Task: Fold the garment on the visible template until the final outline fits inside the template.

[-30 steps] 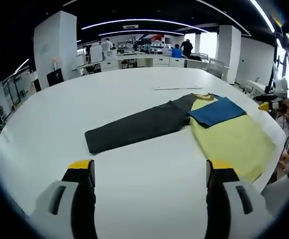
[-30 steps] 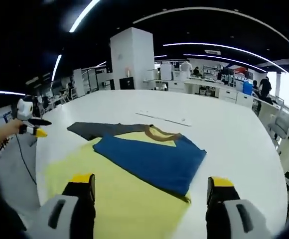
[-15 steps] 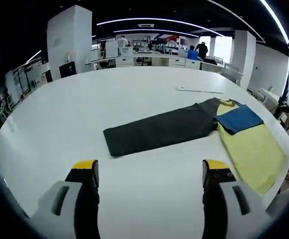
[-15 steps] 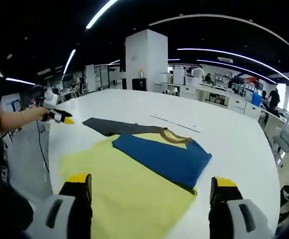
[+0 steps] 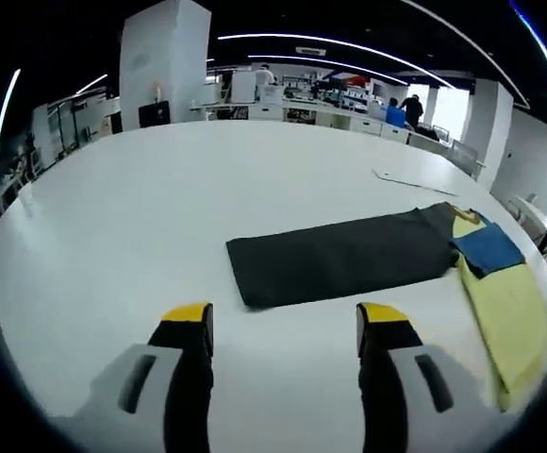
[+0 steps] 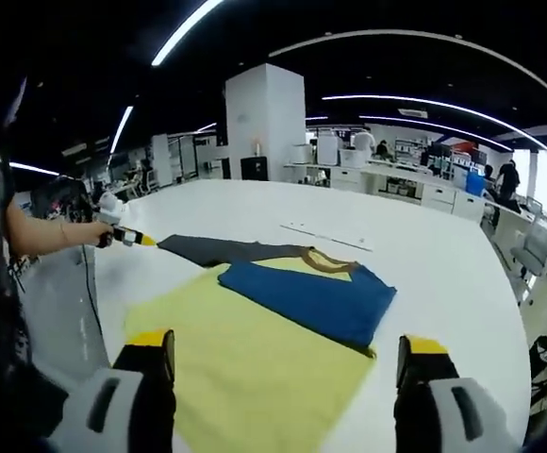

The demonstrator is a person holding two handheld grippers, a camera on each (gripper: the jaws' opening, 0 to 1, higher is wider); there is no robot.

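The shirt (image 6: pixel 264 349) lies flat on the white counter (image 5: pixel 113 226), 1 blue sleeve (image 6: pixel 302 297) folded in, dark sleeve (image 5: pixel 344 255) extended. Both grippers (image 5: pixel 283 330) (image 6: pixel 288 354) are wide open, empty. We judge it soft, light; pinch the sleeve cuff.

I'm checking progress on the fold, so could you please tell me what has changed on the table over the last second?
The left gripper has moved toward the end of the dark grey sleeve, its jaws open and holding nothing, slightly narrower apart than before. The right gripper hovers open over the yellow body of the shirt as before. The garment itself has not moved: the blue sleeve stays folded across the body, the grey one stretched out on the white table.
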